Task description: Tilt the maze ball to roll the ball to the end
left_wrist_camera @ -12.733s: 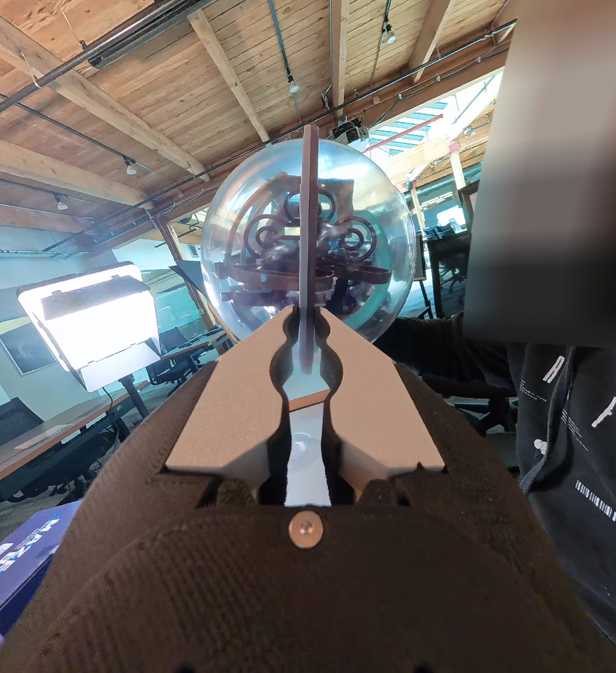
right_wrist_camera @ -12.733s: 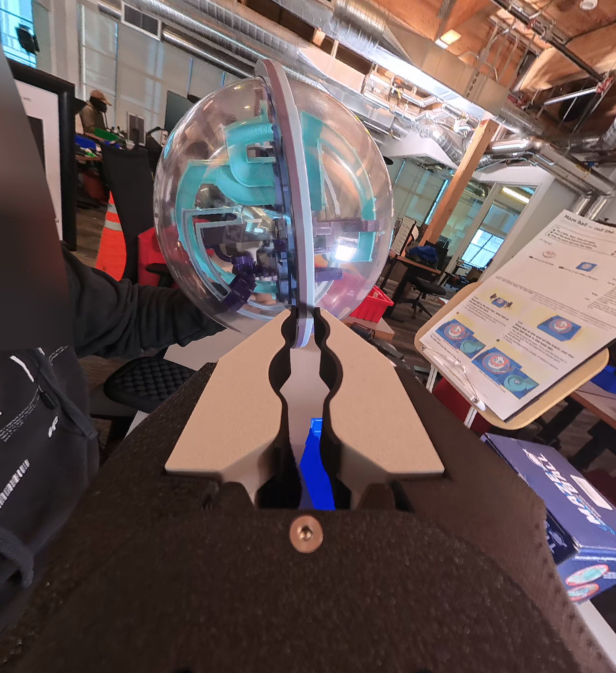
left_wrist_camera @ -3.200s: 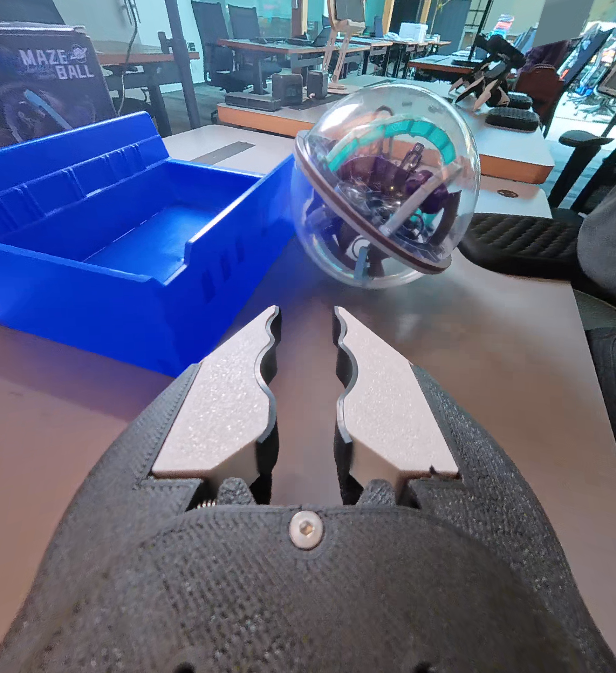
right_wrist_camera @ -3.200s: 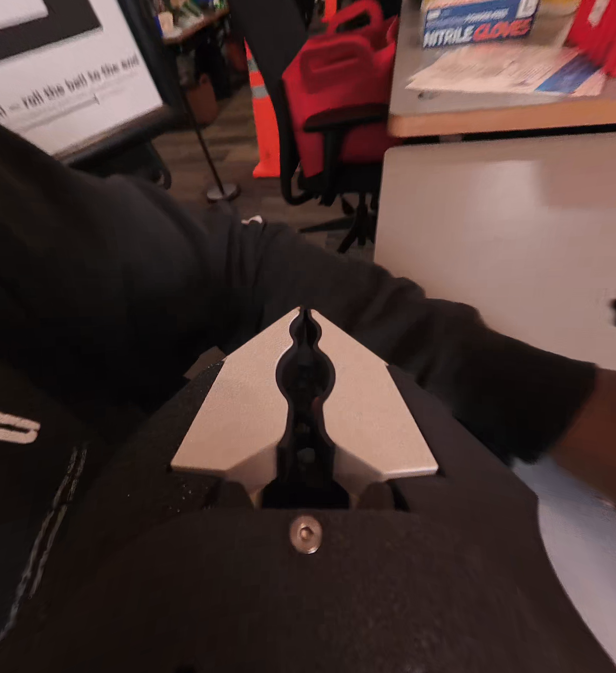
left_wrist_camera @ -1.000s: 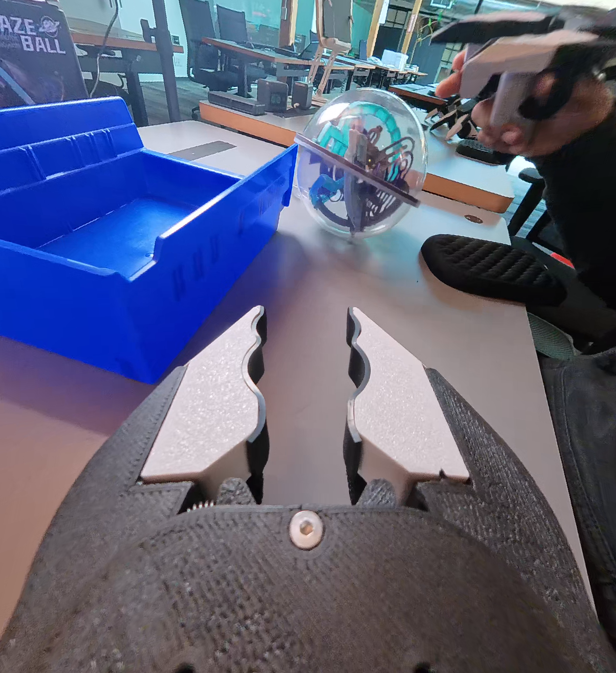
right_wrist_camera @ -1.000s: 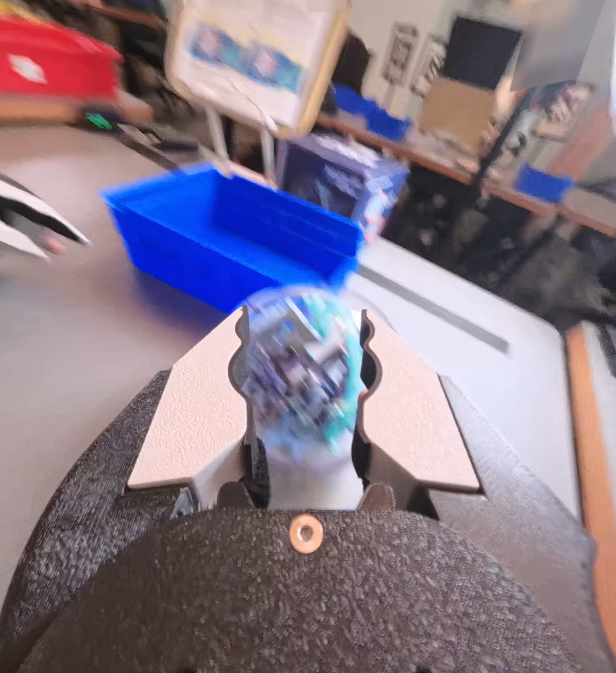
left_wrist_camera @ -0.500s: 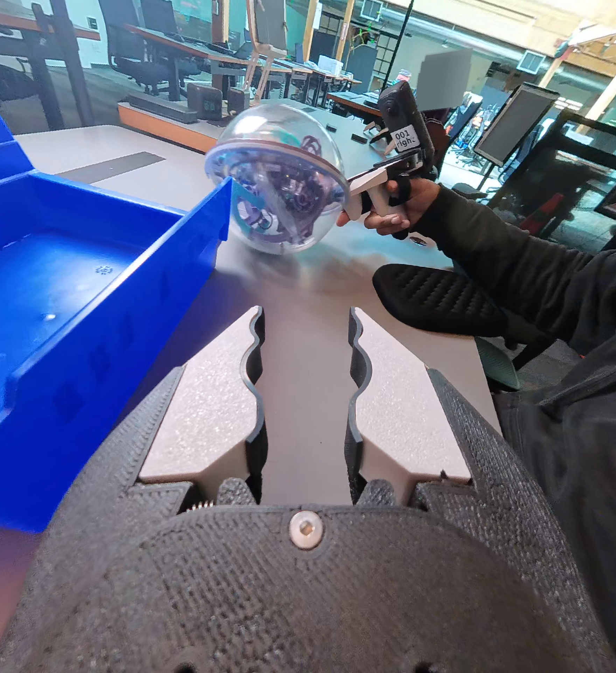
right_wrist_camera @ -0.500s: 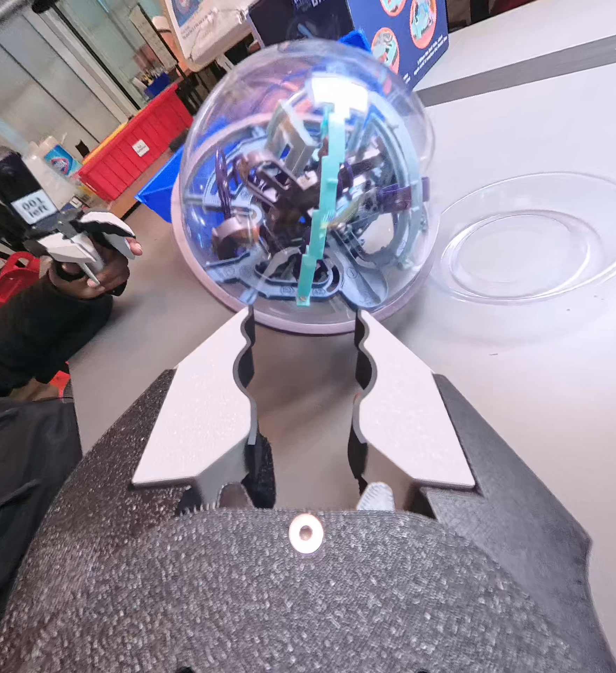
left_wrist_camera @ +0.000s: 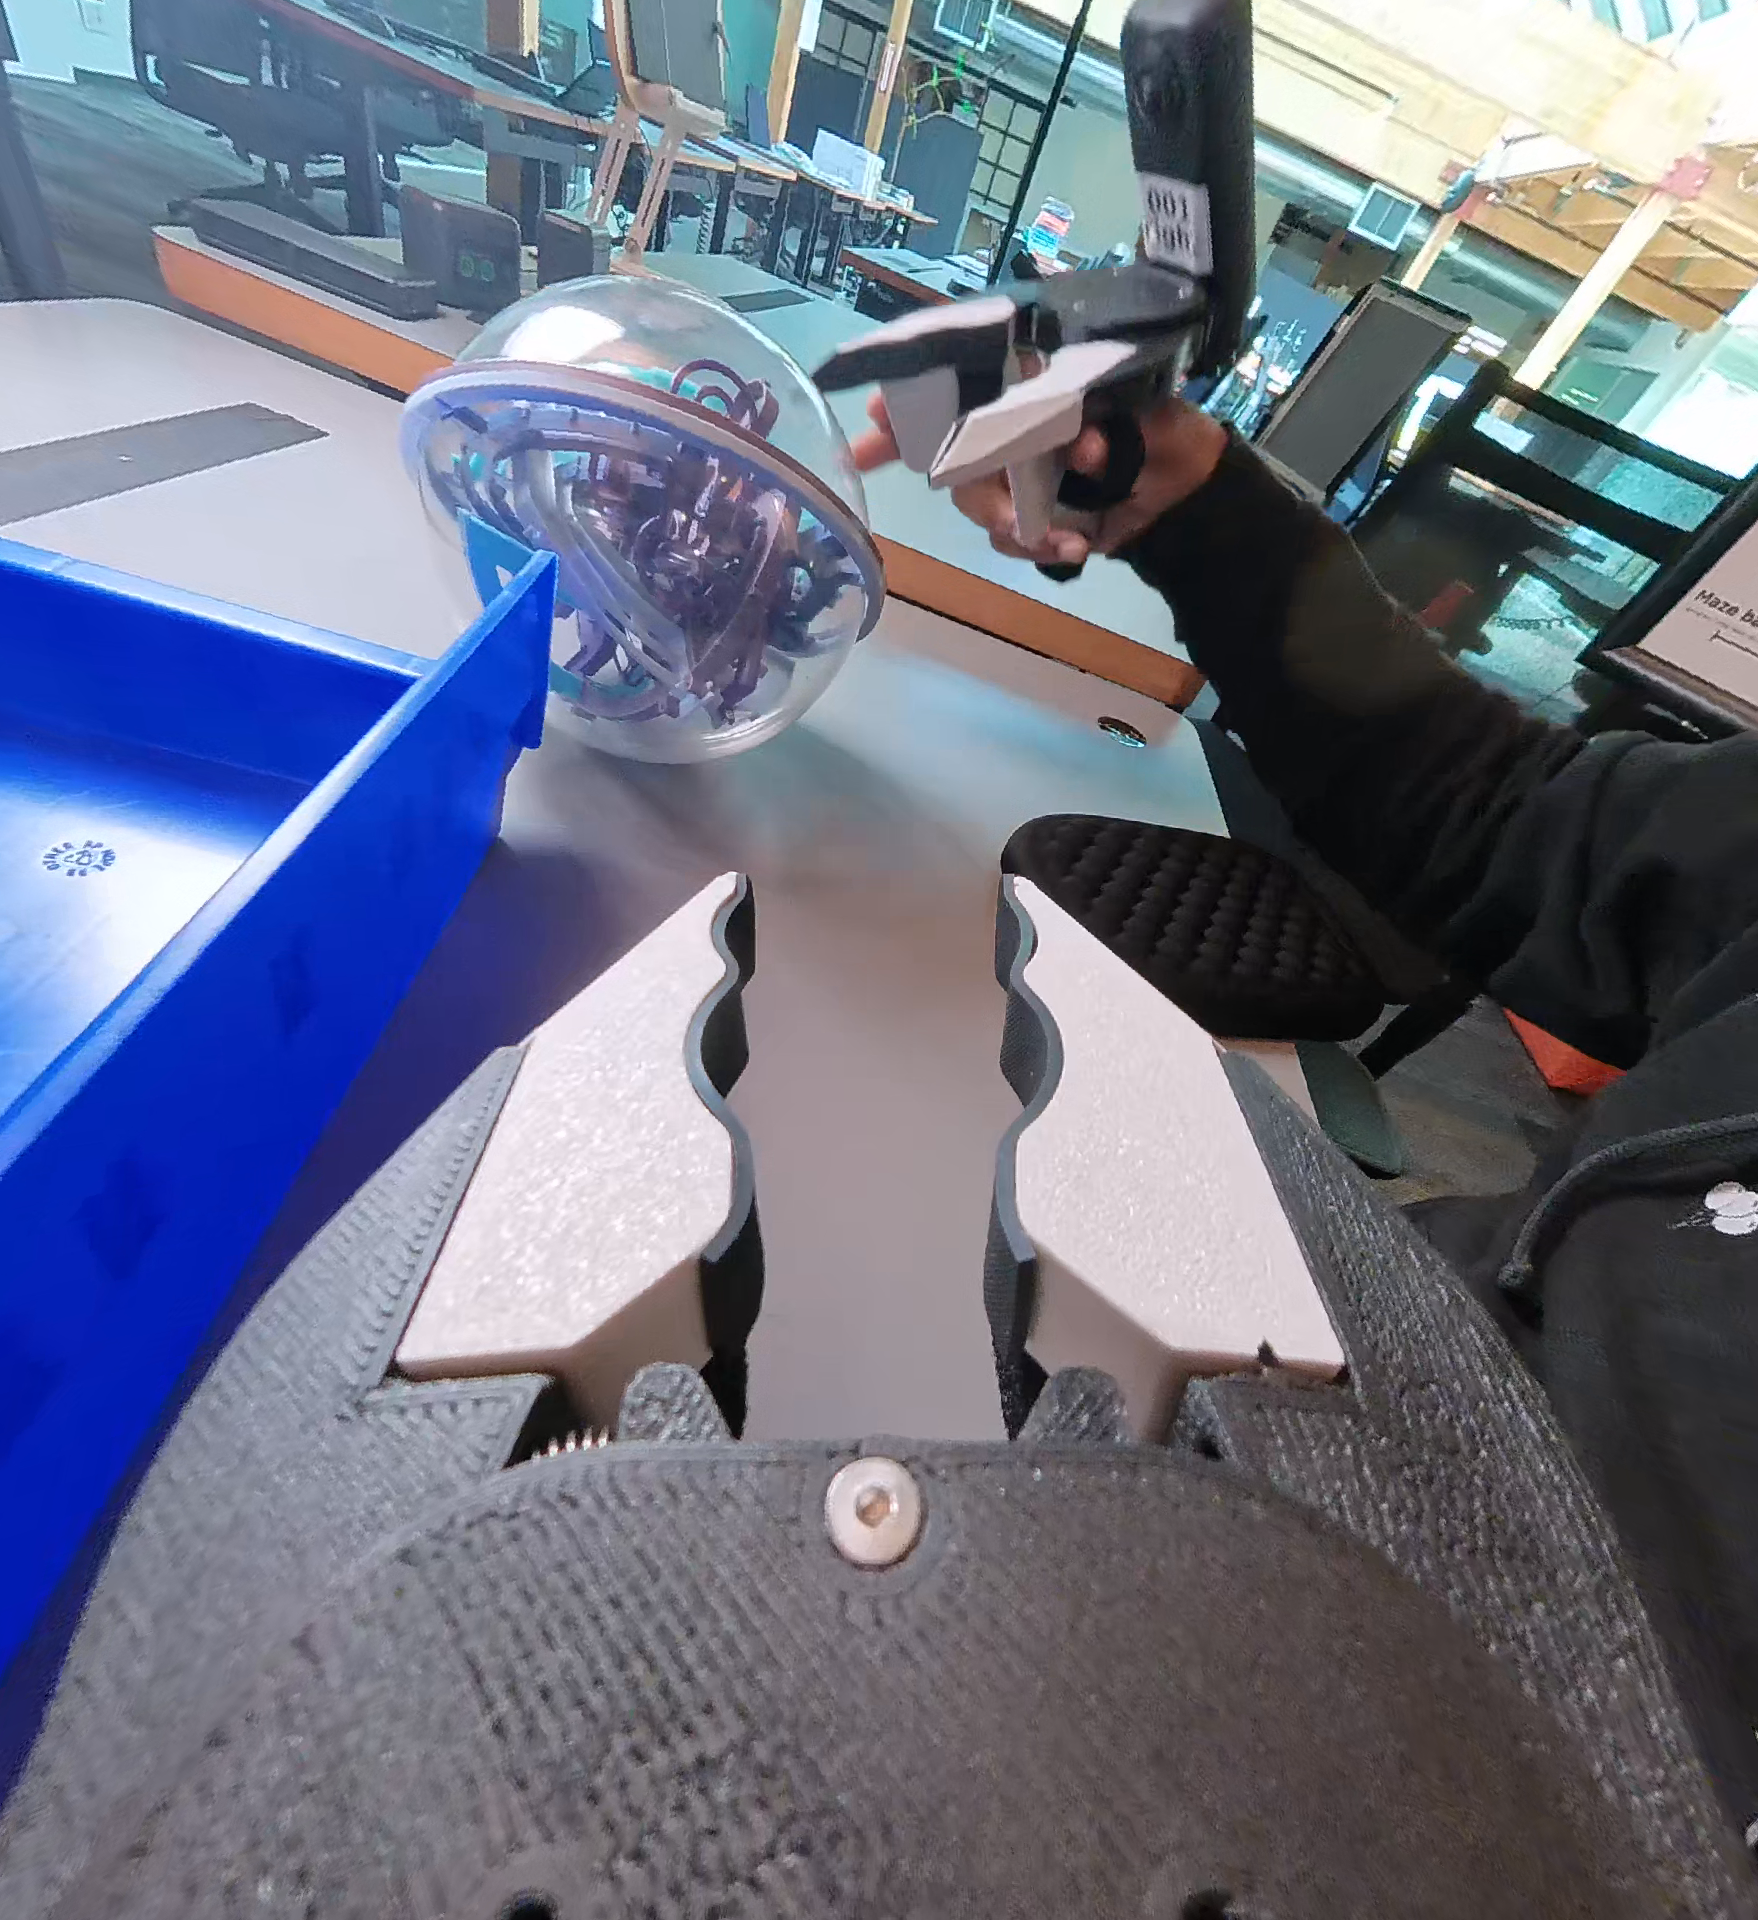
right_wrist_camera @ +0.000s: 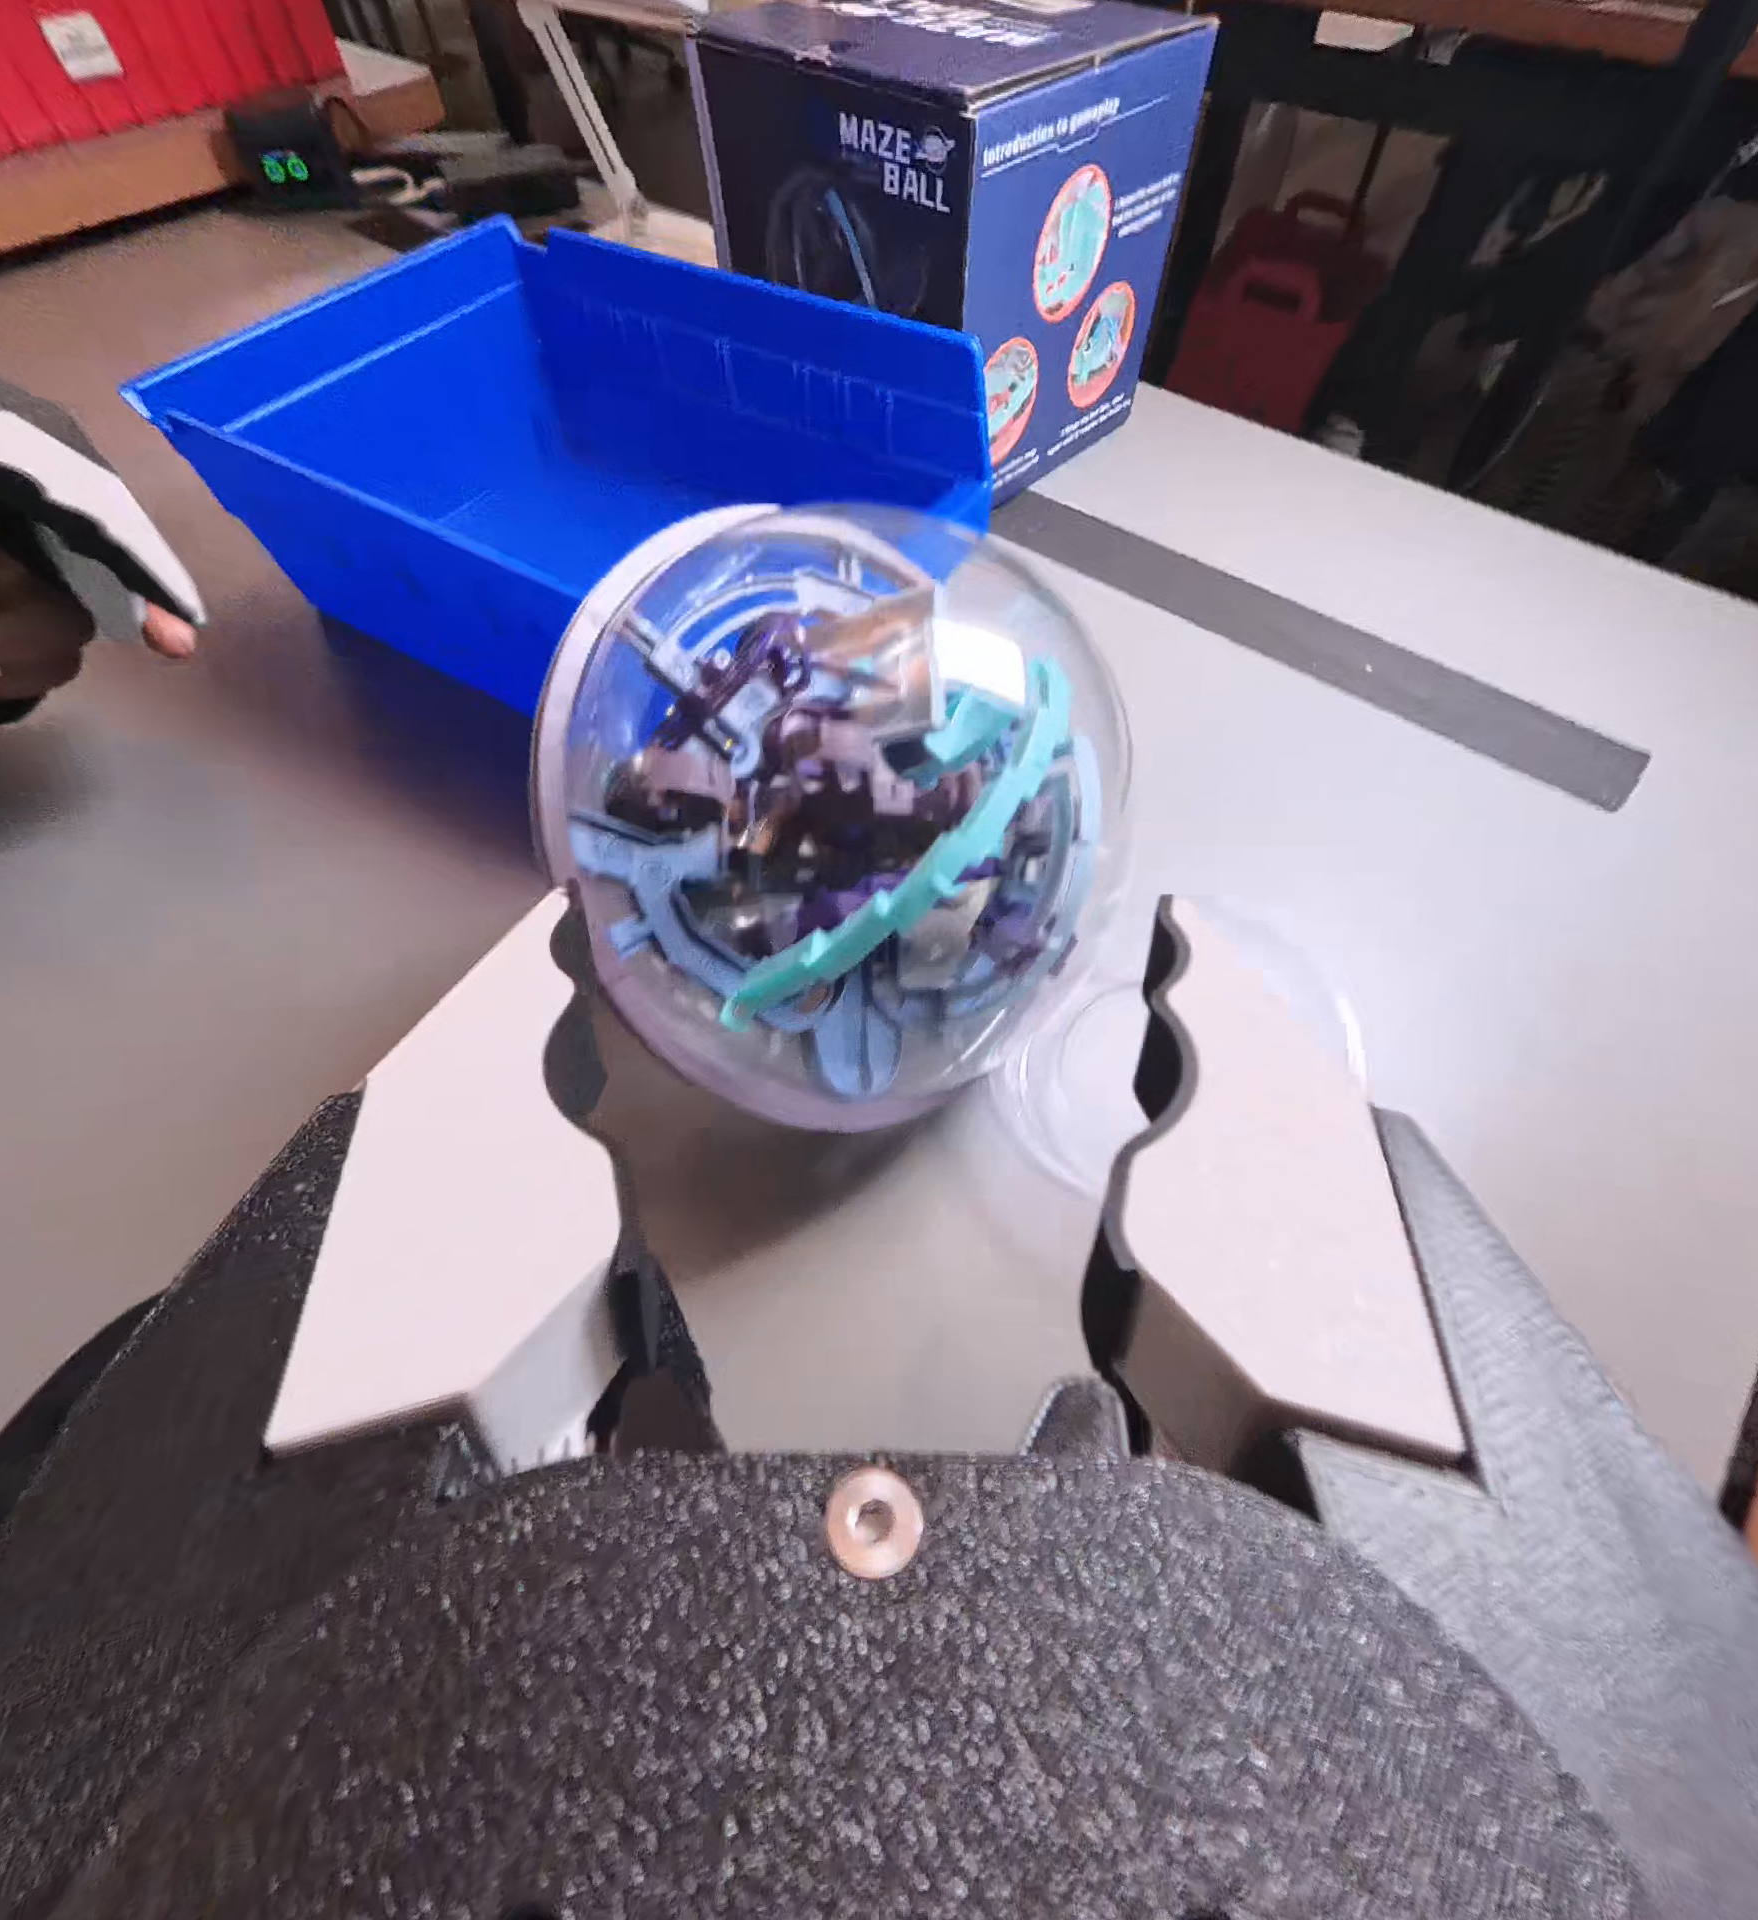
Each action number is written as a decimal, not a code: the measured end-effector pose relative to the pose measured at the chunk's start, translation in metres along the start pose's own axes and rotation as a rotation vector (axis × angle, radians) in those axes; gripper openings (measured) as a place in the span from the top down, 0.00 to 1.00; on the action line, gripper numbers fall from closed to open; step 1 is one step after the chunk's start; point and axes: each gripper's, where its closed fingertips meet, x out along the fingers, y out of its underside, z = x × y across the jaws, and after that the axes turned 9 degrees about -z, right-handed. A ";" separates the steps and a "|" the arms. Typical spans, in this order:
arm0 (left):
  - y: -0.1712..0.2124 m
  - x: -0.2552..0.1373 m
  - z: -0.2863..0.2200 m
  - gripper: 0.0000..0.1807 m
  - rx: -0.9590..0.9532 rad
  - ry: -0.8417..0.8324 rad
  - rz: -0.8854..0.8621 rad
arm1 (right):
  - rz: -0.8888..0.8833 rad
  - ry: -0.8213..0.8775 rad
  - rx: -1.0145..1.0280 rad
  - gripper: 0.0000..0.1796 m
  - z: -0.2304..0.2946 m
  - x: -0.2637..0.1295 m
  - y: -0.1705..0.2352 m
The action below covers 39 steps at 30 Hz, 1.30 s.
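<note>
left gripper (left_wrist_camera: 873, 914): jaws parted, nothing between them, only bare table seen through the gap; also at 9 o'clock edge of right wrist view (right_wrist_camera: 54, 540), held in a hand.
right gripper (right_wrist_camera: 859, 914): jaws spread wide, gripping nothing; maze ball sits just past the fingertips, left finger (right_wrist_camera: 459, 1153) close to its lower rim, contact unclear; in left wrist view it hangs at 1 o'clock (left_wrist_camera: 968, 400), above and beside the ball, not touching.
maze ball (right_wrist_camera: 833, 810): clear sphere with teal and purple tracks inside, resting on the table, equator ring tilted; slightly blurred in right wrist view; small inner ball too hard to pick out; in left wrist view at 11 o'clock (left_wrist_camera: 636, 520), just beside the bin's corner.
blue bin (left_wrist_camera: 179, 831): open-topped, at 9 o'clock in left wrist view; behind the ball at 11 o'clock in right wrist view (right_wrist_camera: 501, 436).
clear dish (right_wrist_camera: 1083, 1049): shallow transparent stand on the table, at the ball's 4 o'clock, partly behind the right finger.
box (right_wrist_camera: 948, 208): dark printed carton at 12 o'clock, behind the bin.
table (left_wrist_camera: 854, 790): grey top, dark strip (right_wrist_camera: 1353, 665) across it at 2 o'clock.
person: dark sleeve (left_wrist_camera: 1374, 707) at 3 o'clock, hand (left_wrist_camera: 1051, 499) on right gripper handle.
</note>
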 end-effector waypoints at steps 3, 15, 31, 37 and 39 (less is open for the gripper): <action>0.000 -0.002 0.000 0.74 -0.007 -0.005 -0.007 | 0.059 -0.054 -0.054 0.42 -0.005 0.020 -0.013; 0.003 0.001 0.006 0.71 -0.083 -0.006 -0.006 | 0.024 -0.206 -0.337 0.67 0.063 0.005 -0.019; 0.017 0.063 0.004 0.82 -0.125 0.091 0.069 | 0.004 -0.609 0.220 0.82 0.067 -0.018 0.064; 0.012 0.031 -0.003 0.96 -0.046 0.128 0.074 | -0.023 -0.582 0.101 0.97 0.088 -0.005 0.048; 0.004 0.016 -0.005 0.96 -0.005 0.104 0.053 | -0.064 -0.607 0.067 0.97 0.102 -0.003 0.032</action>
